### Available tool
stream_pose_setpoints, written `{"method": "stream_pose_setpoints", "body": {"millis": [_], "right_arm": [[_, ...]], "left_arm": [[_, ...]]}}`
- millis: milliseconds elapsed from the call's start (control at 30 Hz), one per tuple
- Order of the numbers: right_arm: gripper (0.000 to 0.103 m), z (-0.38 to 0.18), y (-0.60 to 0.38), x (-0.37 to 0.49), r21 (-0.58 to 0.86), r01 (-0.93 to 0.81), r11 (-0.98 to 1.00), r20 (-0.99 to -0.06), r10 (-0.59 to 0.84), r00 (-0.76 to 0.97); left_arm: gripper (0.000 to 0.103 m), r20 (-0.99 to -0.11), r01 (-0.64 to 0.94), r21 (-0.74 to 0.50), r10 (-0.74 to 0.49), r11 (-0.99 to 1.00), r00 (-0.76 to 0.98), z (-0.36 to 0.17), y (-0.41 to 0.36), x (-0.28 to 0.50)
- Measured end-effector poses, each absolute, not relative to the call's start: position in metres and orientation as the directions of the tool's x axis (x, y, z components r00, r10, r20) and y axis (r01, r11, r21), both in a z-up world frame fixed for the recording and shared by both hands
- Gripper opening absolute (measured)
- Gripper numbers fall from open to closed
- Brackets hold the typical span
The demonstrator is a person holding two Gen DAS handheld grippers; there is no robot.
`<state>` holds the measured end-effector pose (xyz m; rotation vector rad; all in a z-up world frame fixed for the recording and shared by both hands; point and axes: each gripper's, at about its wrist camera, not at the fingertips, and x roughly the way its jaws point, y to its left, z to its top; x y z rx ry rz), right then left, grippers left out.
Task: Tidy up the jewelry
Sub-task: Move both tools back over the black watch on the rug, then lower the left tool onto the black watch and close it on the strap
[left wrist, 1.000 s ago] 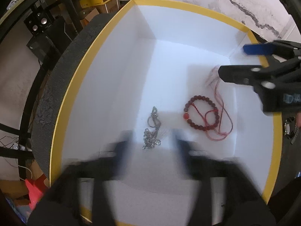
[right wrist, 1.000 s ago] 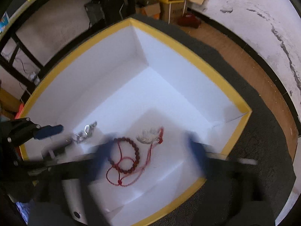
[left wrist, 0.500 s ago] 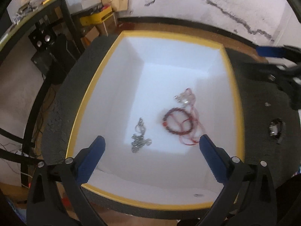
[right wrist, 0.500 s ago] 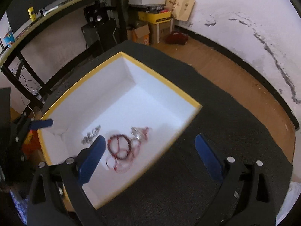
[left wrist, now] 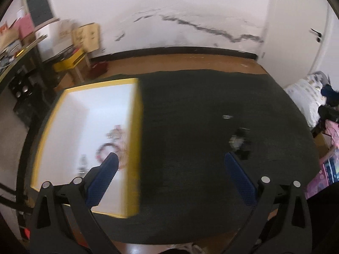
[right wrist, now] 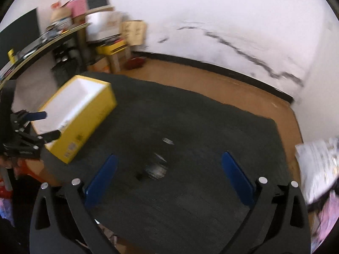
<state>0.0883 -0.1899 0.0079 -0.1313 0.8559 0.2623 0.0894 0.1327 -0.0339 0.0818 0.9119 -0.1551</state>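
1. A dark felt-like mat (right wrist: 190, 127) covers the table; beyond it lie wooden floor and a white, cracked wall (left wrist: 190, 10).
2. The yellow-rimmed white box (left wrist: 135, 127) sits at the mat's left, blurred beads (left wrist: 106, 150) inside.
3. A small blurred jewelry piece (right wrist: 156, 169) lies on the mat.
4. The left gripper (left wrist: 169, 177) and the right gripper (right wrist: 169, 175) are both spread wide, empty.

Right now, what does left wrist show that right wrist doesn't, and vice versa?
Left wrist only: the inside floor of the yellow-rimmed white box, with a blurred red bead bracelet and a silvery chain.

Right wrist only: the box's yellow outer side wall, and the left gripper, open, beside the box.

Both: the dark grey mat, a small dark-and-silver jewelry piece and a small silver item lying on it, the cracked white wall. The right gripper is open.
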Motion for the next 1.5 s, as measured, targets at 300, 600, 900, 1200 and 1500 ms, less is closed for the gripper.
{"method": "stream_pose_setpoints", "body": {"millis": [300,600,900,1200,1500], "right_arm": [[0.096,-0.109,-0.278,0.092,-0.002,-0.2,0.98,-0.78,0.124,0.613],[0.096,-0.173,-0.268,0.184,0.038,-0.451,0.892,-0.826,0.282,0.488],[0.096,-0.206,-0.205,0.248,0.015,-0.699,0.715,-0.844,0.384,0.375],[0.089,-0.211,-0.133,0.279,0.03,-0.836,0.548,-0.858,0.444,0.26],[0.048,-0.205,-0.128,0.283,0.037,-0.867,0.497,-0.849,0.473,0.235]], "left_arm": [[0.098,-0.793,0.237,0.005,-0.141,0.971,0.592,-0.12,0.023,0.1],[0.098,-0.818,0.244,0.012,-0.131,0.97,0.56,-0.19,-0.013,0.138],[0.098,-0.819,0.242,0.027,-0.117,0.97,0.562,-0.219,-0.027,0.156],[0.098,-0.818,0.215,0.038,-0.093,0.976,0.568,-0.221,-0.041,0.159],[0.066,-0.8,0.238,0.049,-0.104,0.97,0.591,-0.218,-0.056,0.153]]}}
